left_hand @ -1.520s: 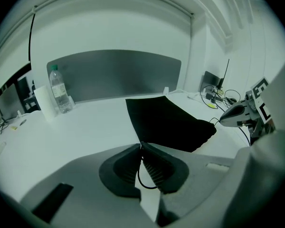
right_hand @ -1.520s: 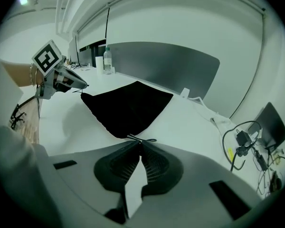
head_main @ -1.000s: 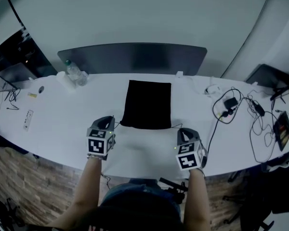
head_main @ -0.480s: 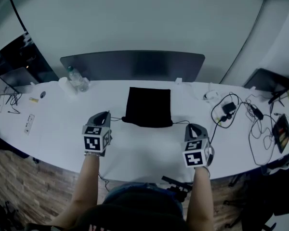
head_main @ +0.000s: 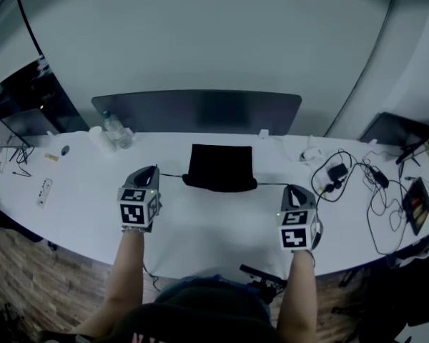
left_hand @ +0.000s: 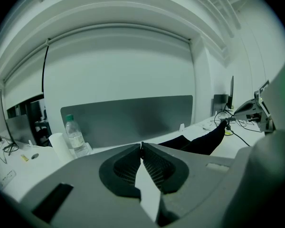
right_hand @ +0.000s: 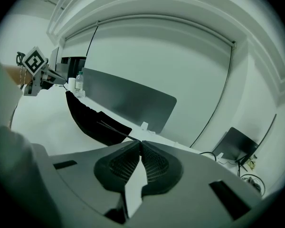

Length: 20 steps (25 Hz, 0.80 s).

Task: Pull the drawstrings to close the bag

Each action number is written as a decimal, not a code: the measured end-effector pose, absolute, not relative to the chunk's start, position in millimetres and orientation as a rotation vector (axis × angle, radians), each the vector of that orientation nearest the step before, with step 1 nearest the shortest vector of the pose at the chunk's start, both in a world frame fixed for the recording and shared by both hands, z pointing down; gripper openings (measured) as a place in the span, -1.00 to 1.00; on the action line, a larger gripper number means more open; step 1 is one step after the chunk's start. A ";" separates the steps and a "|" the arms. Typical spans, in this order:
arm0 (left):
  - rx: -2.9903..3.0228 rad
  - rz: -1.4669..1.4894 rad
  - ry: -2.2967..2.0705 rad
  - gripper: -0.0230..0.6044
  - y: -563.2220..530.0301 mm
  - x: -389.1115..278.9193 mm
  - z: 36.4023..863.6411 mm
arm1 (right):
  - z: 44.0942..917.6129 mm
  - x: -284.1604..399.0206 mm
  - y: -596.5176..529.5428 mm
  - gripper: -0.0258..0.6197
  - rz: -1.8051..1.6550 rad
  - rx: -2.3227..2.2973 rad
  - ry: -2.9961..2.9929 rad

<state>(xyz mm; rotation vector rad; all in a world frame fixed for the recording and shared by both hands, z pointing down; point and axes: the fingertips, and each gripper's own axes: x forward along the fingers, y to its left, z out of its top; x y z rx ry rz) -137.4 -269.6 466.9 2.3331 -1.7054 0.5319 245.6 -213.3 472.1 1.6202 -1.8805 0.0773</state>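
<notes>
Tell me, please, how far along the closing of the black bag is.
Done: the left tool and right tool are each shut on a drawstring. In hand: both strings run taut outward from the bag, whose near edge looks gathered. Left: pull further until the mouth cinches fully.

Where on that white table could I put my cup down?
Bare table lies in front of the black bag, between the left gripper and right gripper, and between bag and water bottle. The right end is crowded with cables.
</notes>
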 end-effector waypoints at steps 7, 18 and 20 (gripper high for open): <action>2.344 0.509 -1.745 -0.88 -274.5 -145.4 456.4 | 456.5 255.4 -216.9 -0.90 0.057 1.682 -1.867; 2.317 0.473 -1.814 -0.88 -279.6 -160.2 446.8 | 444.5 273.9 -220.5 -0.90 0.054 1.747 -1.854; 2.307 0.466 -1.830 -0.88 -279.8 -163.8 444.9 | 442.4 277.4 -220.5 -0.90 0.051 1.754 -1.853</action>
